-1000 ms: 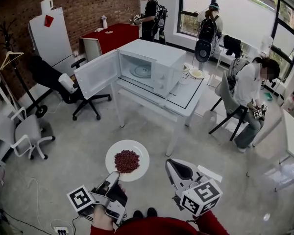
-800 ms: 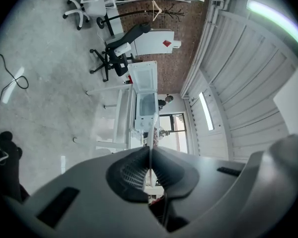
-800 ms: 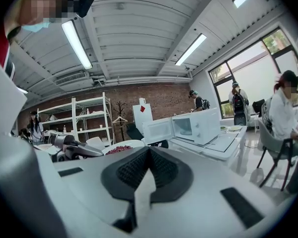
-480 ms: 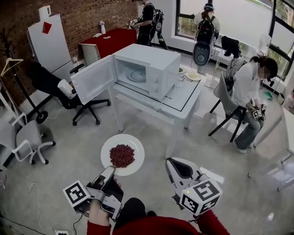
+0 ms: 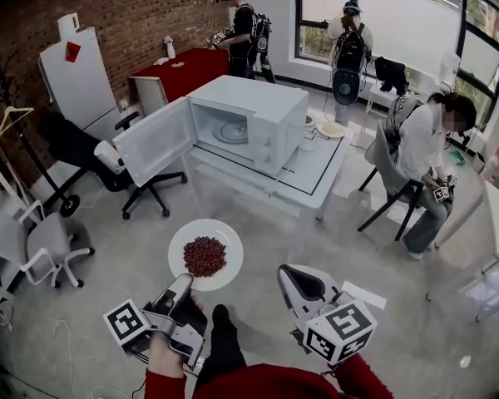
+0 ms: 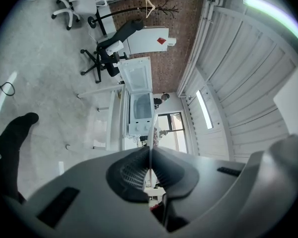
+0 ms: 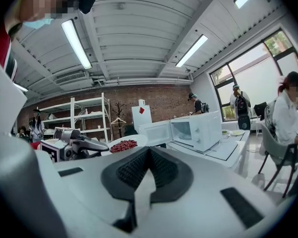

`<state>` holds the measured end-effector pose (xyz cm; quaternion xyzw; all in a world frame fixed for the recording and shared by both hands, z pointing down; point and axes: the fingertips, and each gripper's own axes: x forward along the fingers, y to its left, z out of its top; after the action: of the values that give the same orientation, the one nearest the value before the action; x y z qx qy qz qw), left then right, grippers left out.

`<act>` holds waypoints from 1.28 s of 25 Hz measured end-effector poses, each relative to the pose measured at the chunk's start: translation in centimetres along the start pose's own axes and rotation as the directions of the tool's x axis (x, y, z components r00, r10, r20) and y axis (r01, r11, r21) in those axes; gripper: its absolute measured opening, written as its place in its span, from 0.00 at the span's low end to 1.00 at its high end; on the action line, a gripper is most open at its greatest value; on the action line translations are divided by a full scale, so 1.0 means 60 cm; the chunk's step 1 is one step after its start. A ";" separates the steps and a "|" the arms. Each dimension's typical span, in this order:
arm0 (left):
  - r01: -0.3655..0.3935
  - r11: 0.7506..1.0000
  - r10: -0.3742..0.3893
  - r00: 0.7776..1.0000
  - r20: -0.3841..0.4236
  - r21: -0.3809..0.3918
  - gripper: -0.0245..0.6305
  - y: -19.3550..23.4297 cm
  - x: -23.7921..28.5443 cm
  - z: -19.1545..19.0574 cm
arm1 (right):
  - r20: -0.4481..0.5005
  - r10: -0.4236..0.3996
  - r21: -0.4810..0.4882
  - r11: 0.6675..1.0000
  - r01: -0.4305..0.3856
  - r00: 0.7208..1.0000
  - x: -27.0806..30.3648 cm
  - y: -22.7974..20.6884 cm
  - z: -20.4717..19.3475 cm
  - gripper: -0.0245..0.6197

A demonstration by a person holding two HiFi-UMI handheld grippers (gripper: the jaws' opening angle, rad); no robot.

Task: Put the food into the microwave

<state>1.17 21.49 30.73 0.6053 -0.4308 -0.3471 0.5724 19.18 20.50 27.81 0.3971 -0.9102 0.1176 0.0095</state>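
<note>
Left gripper (image 5: 185, 281) is pinching the near rim of a white plate (image 5: 183, 241), jaws nearly together on the thin edge, and is holding it level above the floor (image 5: 108, 264). The food (image 5: 205, 256), a heap of small dark-red pieces, is sitting mid-plate, well short of the microwave (image 5: 266, 110). Right gripper (image 5: 294, 276) is hanging just to the right, jaws pressed together with nothing between them.

The microwave is standing on the left end of a white table (image 5: 316, 177). Its door (image 5: 154, 141) is hanging wide open to the left, with the glass turntable (image 5: 230, 131) showing inside.

The floor is grey concrete. A brick wall (image 5: 133, 11) is running along the far left, with a red table (image 5: 187, 63) standing against it. A black office chair (image 5: 87, 144) is sitting left of the door, and a white chair (image 5: 33, 239) nearer, far left. Large windows (image 5: 407, 15) are filling the far right wall. A seated person (image 5: 420, 152) is sitting right of the table. A standing person (image 5: 241, 23) is by the red table, another (image 5: 347, 44) by the windows.
</note>
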 end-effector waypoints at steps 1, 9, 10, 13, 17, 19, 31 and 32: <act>0.002 1.000 -0.002 1.000 -0.003 0.000 0.07 0.001 0.010 0.009 | -0.002 -0.001 -0.004 1.000 0.001 1.000 0.013 -0.002 0.001 0.06; -0.010 1.000 0.009 0.998 -0.058 -0.017 0.07 0.020 0.101 0.126 | -0.032 -0.047 -0.002 0.999 0.047 0.998 0.158 -0.022 0.016 0.06; -0.012 1.000 0.011 0.998 -0.065 -0.022 0.07 0.021 0.113 0.144 | -0.036 -0.054 0.001 0.999 0.054 0.998 0.180 -0.024 0.020 0.06; -0.029 0.999 0.026 0.996 -0.082 -0.033 0.07 0.026 0.147 0.203 | -0.049 -0.073 0.016 0.997 0.074 0.996 0.248 -0.030 0.031 0.06; -0.043 0.998 0.038 0.994 -0.105 -0.038 0.07 0.027 0.193 0.274 | -0.062 -0.096 0.028 0.995 0.097 0.994 0.332 -0.038 0.047 0.06; -0.047 0.998 0.041 0.992 -0.121 -0.041 0.07 0.028 0.215 0.296 | -0.069 -0.105 0.035 0.994 0.107 0.992 0.365 -0.046 0.053 0.06; -0.040 0.997 0.029 0.982 -0.187 -0.059 0.07 0.049 0.311 0.360 | -0.101 -0.138 0.037 0.989 0.143 0.985 0.487 -0.085 0.053 0.06; -0.040 0.997 0.029 0.981 -0.191 -0.059 0.07 0.049 0.318 0.367 | -0.104 -0.141 0.036 0.989 0.146 0.985 0.497 -0.087 0.055 0.06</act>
<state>-11.92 -4.65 32.75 0.6098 -0.3736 -0.2911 0.6354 2.81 -5.13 28.97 0.4554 -0.8747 0.1563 0.0552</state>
